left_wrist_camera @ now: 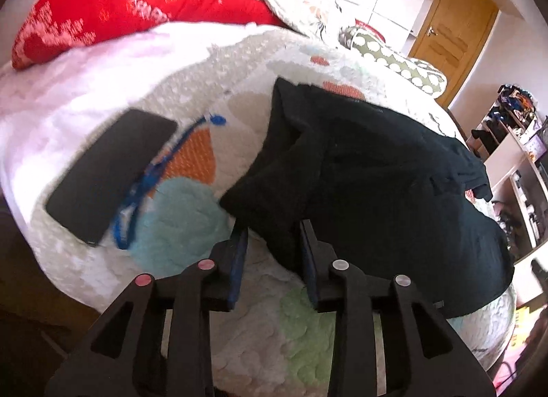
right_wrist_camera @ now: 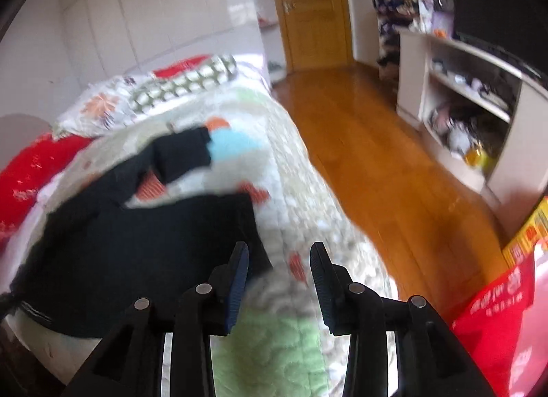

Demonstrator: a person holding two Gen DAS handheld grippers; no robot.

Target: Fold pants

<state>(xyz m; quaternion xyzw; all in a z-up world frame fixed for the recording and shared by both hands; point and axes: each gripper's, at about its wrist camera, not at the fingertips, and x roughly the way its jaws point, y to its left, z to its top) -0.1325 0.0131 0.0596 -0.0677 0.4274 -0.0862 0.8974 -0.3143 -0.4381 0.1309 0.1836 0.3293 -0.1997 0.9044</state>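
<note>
Black pants (left_wrist_camera: 370,171) lie bunched on a quilted bedspread (left_wrist_camera: 239,294). In the left wrist view one folded-over part reaches toward me, and its near end lies between the fingers of my left gripper (left_wrist_camera: 274,229), which is open and not clamped on it. In the right wrist view the pants (right_wrist_camera: 130,246) lie to the left, with one leg end (right_wrist_camera: 185,150) farther back. My right gripper (right_wrist_camera: 279,249) is open and empty, just right of the pants' near edge, above the bedspread (right_wrist_camera: 274,345).
A black phone (left_wrist_camera: 109,171) and a blue lanyard (left_wrist_camera: 154,174) lie left of the pants. A red pillow (left_wrist_camera: 120,10) and patterned pillows (left_wrist_camera: 394,58) sit at the head. Right of the bed are wooden floor (right_wrist_camera: 376,174), a white shelf unit (right_wrist_camera: 472,95) and a red bag (right_wrist_camera: 496,321).
</note>
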